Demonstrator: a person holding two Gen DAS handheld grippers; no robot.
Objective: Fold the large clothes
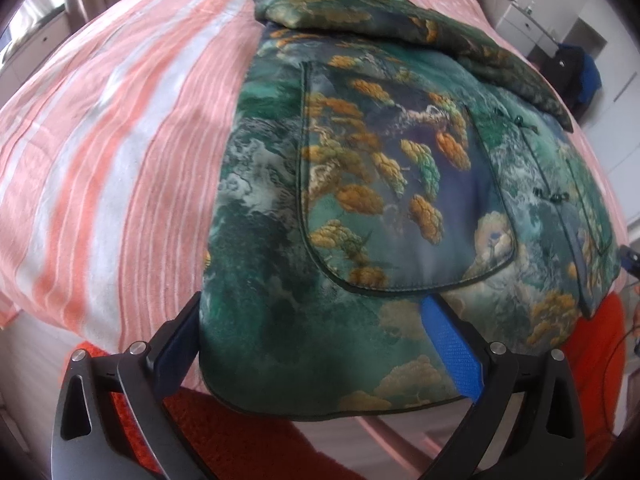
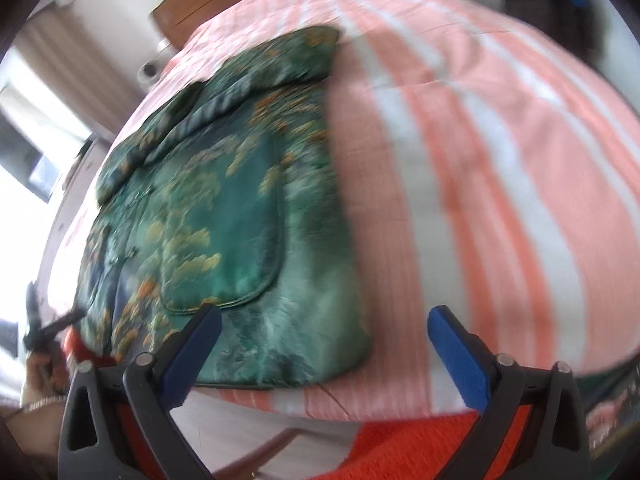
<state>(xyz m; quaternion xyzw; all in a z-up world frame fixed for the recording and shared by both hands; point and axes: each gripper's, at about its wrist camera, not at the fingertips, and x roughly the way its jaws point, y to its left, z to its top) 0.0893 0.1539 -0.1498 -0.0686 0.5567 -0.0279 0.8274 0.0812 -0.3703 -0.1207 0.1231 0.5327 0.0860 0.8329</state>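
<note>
A green padded jacket (image 1: 400, 184) with gold cloud and tree print lies flat on the pink-striped bed cover (image 1: 120, 152), one sleeve folded across its far end. My left gripper (image 1: 316, 320) is open, its fingers either side of the jacket's near hem corner, which lies between them. In the right wrist view the jacket (image 2: 248, 216) lies left of centre. My right gripper (image 2: 324, 324) is open and empty over the near right corner of the jacket, its left finger (image 2: 200, 344) above the hem.
The bed cover (image 2: 500, 168) stretches wide to the right of the jacket. An orange knitted cloth (image 2: 420, 448) hangs below the bed's near edge. A wooden headboard (image 2: 192, 4) and white furniture (image 1: 528, 24) stand beyond the bed.
</note>
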